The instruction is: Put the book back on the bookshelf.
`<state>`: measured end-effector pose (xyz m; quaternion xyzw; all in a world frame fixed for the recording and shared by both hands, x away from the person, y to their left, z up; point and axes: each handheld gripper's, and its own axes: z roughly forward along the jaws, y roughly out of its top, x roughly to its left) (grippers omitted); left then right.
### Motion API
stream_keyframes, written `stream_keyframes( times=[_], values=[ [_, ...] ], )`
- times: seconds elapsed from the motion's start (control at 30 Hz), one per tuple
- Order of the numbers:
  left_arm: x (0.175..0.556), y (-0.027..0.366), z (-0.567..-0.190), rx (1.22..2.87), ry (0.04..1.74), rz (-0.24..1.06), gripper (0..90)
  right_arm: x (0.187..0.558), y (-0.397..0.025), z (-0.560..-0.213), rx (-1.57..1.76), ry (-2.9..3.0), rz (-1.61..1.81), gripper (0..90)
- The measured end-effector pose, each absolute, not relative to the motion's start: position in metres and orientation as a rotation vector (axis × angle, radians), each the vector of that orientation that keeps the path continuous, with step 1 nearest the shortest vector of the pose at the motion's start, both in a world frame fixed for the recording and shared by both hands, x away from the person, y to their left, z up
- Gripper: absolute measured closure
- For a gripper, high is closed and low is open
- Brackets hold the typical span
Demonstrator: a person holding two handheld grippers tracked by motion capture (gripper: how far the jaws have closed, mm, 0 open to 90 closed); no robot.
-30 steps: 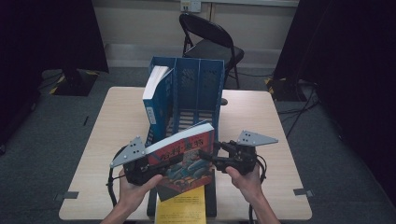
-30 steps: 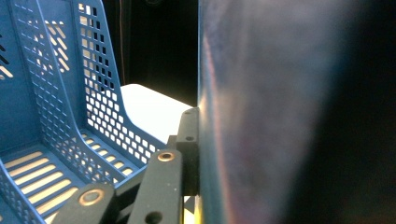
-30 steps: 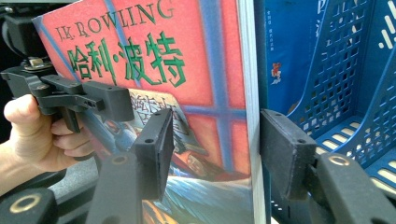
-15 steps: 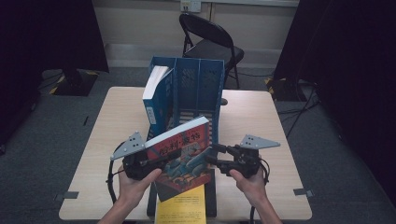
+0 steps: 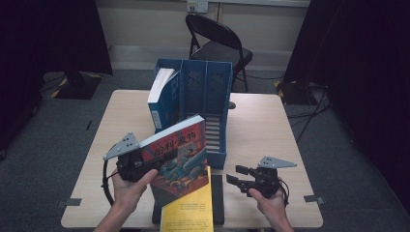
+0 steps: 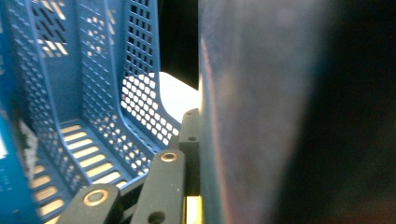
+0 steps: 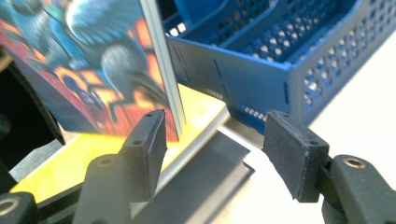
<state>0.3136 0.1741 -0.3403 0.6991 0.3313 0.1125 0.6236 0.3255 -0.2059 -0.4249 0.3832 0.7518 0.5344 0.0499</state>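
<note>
One book (image 5: 178, 153) was clamped in my left gripper (image 5: 138, 163), raised above the bench before the blue rack (image 5: 205, 92); my right gripper (image 5: 241, 176) was open, empty. Next, I judged, tilting it upright into a slot.

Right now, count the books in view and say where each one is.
3, maybe more hidden. White-paged book stands in the blue rack's left slot; colourful book in the left gripper; yellow book flat at the table's near edge.

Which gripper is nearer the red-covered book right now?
Left. The left gripper is shut on the red book, holding it tilted in front of the blue rack. The right gripper is open, apart from the book, off its right edge.
</note>
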Motion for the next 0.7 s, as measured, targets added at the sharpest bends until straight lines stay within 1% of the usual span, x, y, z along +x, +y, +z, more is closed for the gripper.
stream_keyframes(
  times=[0.4, 0.57, 0.7],
  values=[
    [0.315, 0.183, -0.331, 1.592, 0.792, 0.299, 74.6, 0.332, -0.21, -0.436, 1.217, 2.285, 1.578, 38.6],
    [0.32, 0.186, -0.324, 1.58, 0.799, 0.269, 74.5, 0.333, -0.211, -0.436, 1.222, 2.286, 1.576, 38.6],
    [0.321, 0.184, -0.317, 1.574, 0.789, 0.276, 74.5, 0.334, -0.212, -0.437, 1.228, 2.291, 1.571, 38.6]
  ],
)
